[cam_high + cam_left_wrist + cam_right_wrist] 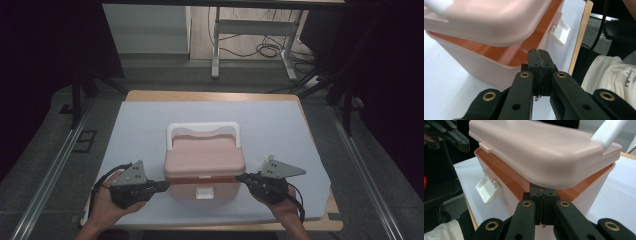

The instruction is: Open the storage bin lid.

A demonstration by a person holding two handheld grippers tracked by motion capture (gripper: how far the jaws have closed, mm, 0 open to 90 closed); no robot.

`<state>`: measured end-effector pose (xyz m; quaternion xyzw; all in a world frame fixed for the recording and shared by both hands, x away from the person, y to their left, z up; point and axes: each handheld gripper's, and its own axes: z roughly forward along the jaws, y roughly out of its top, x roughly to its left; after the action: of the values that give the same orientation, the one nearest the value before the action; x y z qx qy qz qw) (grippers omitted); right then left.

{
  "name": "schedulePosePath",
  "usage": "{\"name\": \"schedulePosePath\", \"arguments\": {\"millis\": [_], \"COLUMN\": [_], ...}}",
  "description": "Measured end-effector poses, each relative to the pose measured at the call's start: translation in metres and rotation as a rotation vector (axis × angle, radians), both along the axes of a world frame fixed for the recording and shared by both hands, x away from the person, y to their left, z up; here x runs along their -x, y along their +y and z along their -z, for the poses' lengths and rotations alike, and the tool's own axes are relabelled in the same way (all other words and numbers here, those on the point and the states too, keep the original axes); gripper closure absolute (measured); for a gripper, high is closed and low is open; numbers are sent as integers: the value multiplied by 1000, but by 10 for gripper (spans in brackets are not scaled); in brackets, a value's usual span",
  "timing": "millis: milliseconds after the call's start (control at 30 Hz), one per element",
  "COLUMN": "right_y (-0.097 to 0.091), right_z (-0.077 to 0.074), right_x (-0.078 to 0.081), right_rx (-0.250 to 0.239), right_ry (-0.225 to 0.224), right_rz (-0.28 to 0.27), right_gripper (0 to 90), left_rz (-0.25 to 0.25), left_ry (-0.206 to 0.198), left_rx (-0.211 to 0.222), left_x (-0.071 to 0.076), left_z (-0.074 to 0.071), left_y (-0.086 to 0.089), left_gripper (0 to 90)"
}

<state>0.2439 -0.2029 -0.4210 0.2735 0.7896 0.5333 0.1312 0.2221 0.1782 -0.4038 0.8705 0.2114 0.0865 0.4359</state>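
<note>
Both grippers closed at the pink box's raised lid

The left gripper [164, 186] and right gripper [240, 177], jaws pressed together and holding nothing, sat under the lid [204, 158] edges of the pink box [202, 187].

Both tongs [162, 186] [240, 177] apparently shut.

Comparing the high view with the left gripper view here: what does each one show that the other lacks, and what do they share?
High view alone: the whole pink box from above, with its white handle lying behind the lid, both hands at its sides, the right gripper, and the desk frame beyond the table.

Left gripper view alone: the lid raised off the base, the orange inside showing through the gap, and a cream garment past the table edge.

Both: the box, its white front latch hanging open, the white table cover, and the left gripper, jaws shut with nothing between them.
</note>
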Motion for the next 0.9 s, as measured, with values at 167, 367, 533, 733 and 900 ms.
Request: {"name": "schedulePosePath", "arguments": {"millis": [167, 367, 533, 733, 900], "right_y": [0, 0, 0, 0, 0], "right_z": [0, 0, 1, 1, 1], "right_x": [0, 0, -1, -1, -1], "right_rx": [1, 1, 2, 2, 2], "right_ry": [-1, 1, 3, 4, 5], "right_rz": [0, 0, 1, 1, 3], "right_gripper": [893, 893, 893, 893, 893], "left_rz": [0, 2, 14, 30, 45], "left_ry": [-7, -24, -32, -34, -54], "left_rx": [-7, -3, -8, -9, -5], "left_x": [0, 1, 2, 4, 6], "left_z": [6, 10, 12, 17, 20], "left_y": [-8, -16, -24, -34, -42], "left_gripper": [897, 898, 898, 898, 899]}}
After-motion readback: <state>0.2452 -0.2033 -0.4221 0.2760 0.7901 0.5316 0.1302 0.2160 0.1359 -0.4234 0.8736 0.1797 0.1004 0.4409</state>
